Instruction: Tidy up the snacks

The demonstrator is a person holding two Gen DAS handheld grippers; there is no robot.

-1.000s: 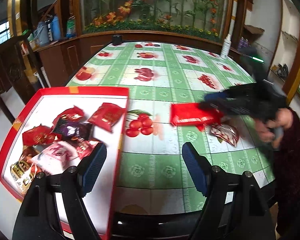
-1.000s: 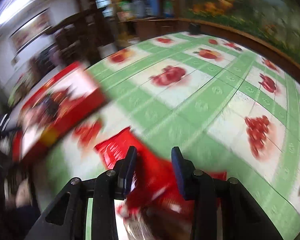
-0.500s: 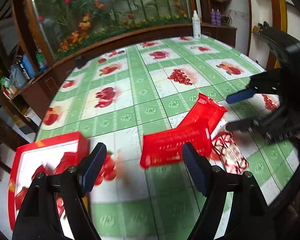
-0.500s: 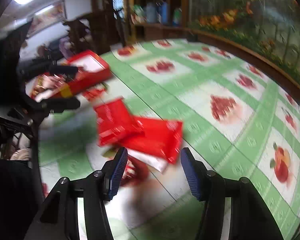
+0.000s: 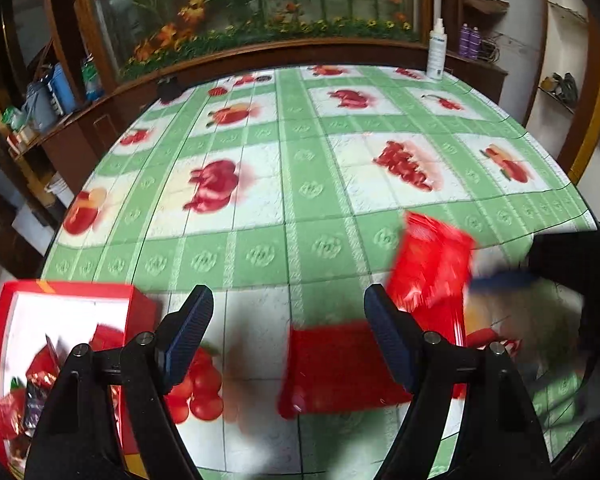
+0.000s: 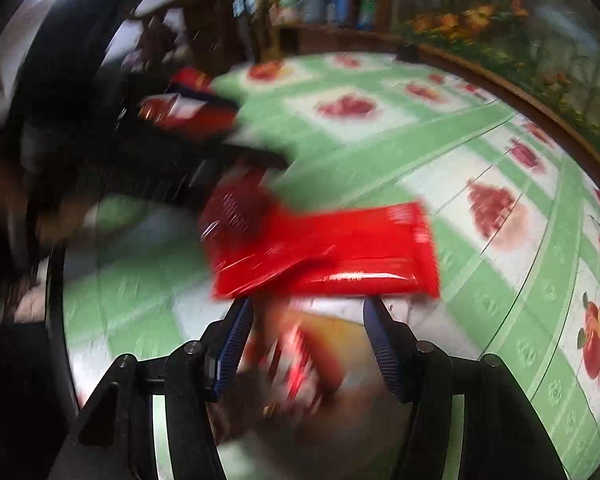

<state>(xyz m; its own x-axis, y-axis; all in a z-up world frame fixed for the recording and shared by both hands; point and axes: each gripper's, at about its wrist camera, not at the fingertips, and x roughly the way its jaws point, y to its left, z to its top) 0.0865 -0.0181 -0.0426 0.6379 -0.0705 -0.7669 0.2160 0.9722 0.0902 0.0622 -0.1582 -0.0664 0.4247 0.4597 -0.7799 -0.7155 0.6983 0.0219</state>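
Two flat red snack packets (image 5: 432,268) lie overlapping on the green fruit-print tablecloth; in the right wrist view the red packets (image 6: 324,252) sit just beyond the fingertips. My left gripper (image 5: 288,340) hovers open above the nearer red packet (image 5: 340,368), with nothing between its fingers. My right gripper (image 6: 308,344) is open, and a blurred red-and-white snack packet (image 6: 300,364) lies between its fingers, untouched by the pads. The red box (image 5: 68,292) at the left holds several snack packets.
A blue fingertip (image 5: 500,279) of the right gripper shows blurred at the right of the left wrist view. A white spray bottle (image 5: 436,54) stands at the table's far edge. A wooden cabinet with a flower painting runs behind the table.
The left gripper has swung from over the red box to the red packets, still open. The right gripper's jaws have widened and it has come down over the red-and-white packet.
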